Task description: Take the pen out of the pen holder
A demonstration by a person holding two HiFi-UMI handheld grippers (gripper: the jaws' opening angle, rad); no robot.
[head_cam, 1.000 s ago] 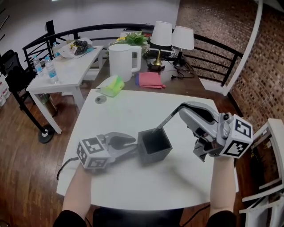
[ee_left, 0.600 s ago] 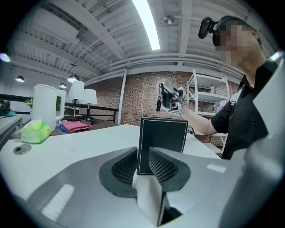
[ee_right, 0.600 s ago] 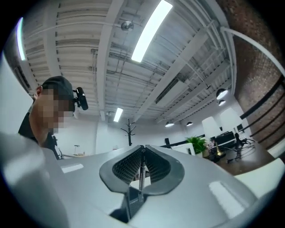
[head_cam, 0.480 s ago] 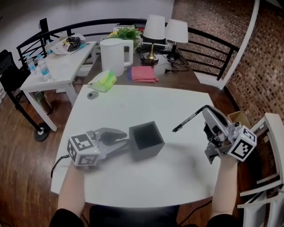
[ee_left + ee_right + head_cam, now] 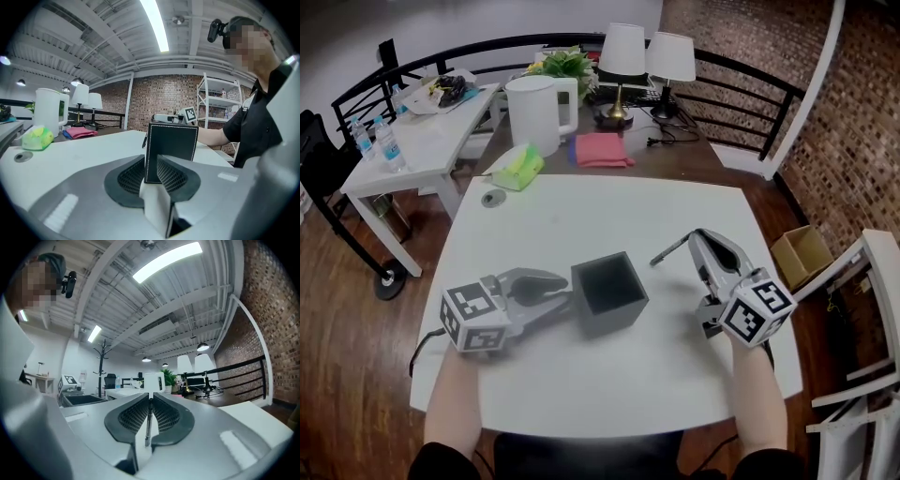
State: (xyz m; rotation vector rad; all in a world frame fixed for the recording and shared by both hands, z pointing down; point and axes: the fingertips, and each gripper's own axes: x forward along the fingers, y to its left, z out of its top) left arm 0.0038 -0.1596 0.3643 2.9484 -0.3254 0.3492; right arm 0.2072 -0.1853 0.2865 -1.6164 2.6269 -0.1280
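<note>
On the white counter point(image 5: 581, 211), left to right: left tool point(image 5: 561, 302), clenched on the left wall of the black square pen holder point(image 5: 611, 298), standing upright; right tool point(image 5: 697, 242), grasping the pen point(image 5: 668, 251), outside the holder, to its right.

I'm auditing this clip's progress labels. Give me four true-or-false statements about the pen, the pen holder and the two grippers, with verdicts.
1. The pen stands in the pen holder. False: it is out, to the holder's right.
2. The right gripper is shut on the pen. True.
3. The left gripper is empty. False: it clamps the pen holder.
4. The pen holder stands upright on the white table. True.
</note>
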